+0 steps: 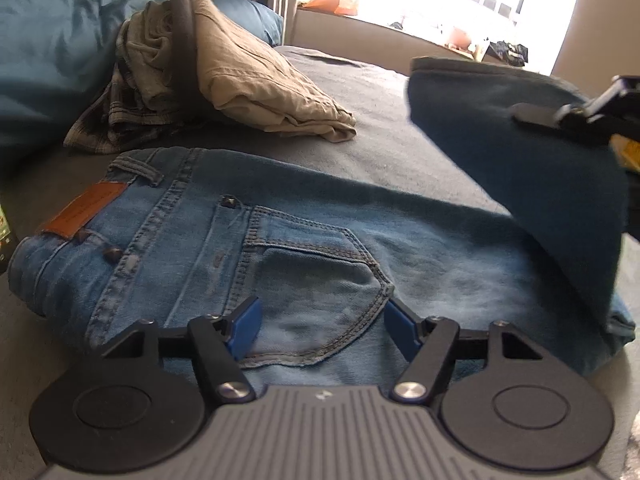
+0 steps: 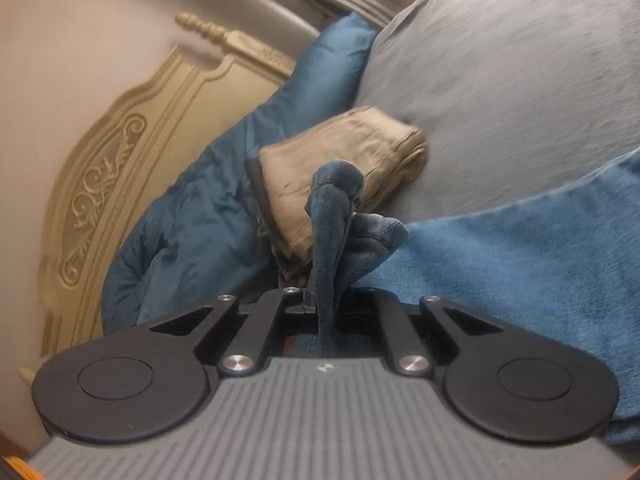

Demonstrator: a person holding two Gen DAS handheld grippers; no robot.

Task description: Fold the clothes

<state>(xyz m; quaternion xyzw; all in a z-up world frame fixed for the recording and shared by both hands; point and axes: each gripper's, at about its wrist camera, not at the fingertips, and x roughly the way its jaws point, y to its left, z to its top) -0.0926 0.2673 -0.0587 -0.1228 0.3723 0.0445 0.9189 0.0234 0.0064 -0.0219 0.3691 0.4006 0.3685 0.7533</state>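
The jeans (image 1: 248,240) are spread on the bed (image 1: 380,128). Their leg end (image 2: 332,216) is pinched in the right gripper (image 2: 326,300) and raised mid-fold; the left gripper (image 1: 320,328) is held wide over the pocket. Next, the leg should be laid toward the waistband.

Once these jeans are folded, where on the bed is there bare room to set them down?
Free patch: the grey bedsheet beyond the jeans, right of the beige folded trousers, toward the window. Crowded: the far left, where the clothes pile meets the blue duvet. The right gripper holds the lifted jeans leg.
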